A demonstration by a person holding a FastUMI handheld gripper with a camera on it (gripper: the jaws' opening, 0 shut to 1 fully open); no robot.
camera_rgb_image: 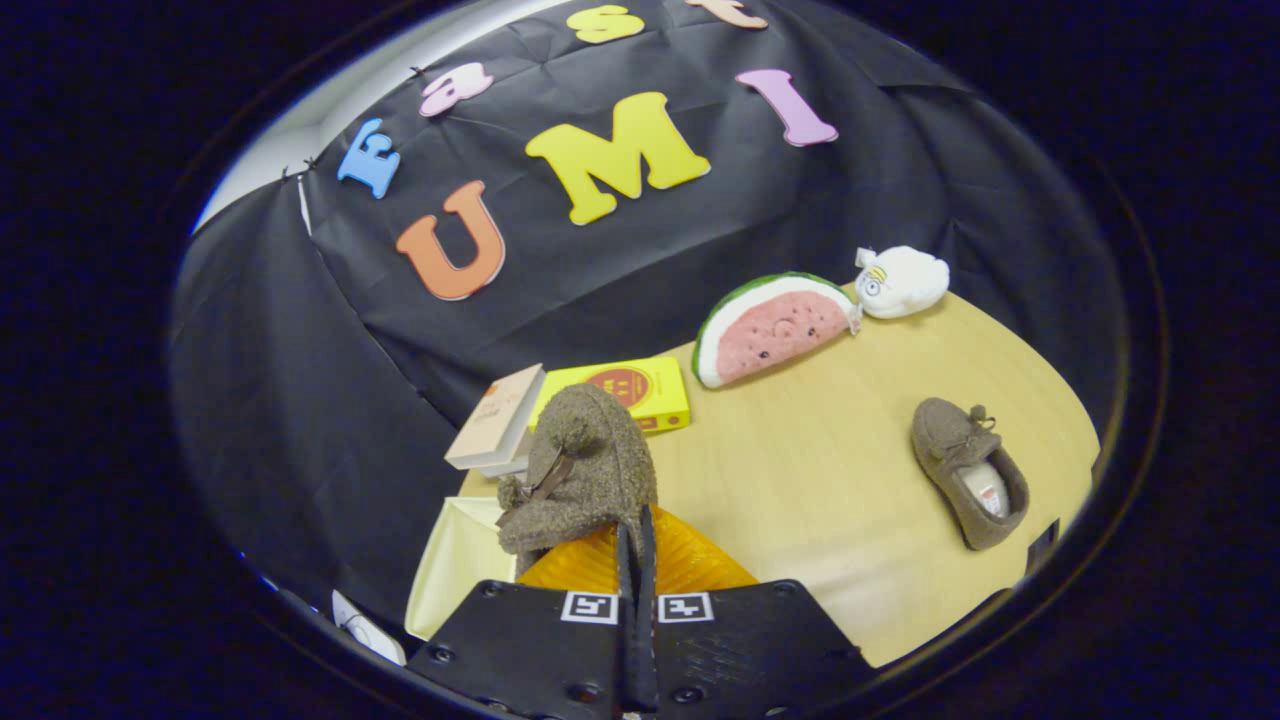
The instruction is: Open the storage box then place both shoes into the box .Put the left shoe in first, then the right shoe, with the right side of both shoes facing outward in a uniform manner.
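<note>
You hold the gripper pinched on the brown shoe's heel rim, lifted near the bench's left edge for boxing.

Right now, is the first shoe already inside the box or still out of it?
Out of it. The shoe hangs toe-up, pinched at its edge by the gripper, above the cream box. The other shoe lies on the table.

We see a watermelon plush touching a white plush toy at the table's far edge; yellow box beside a leaning book.
</note>
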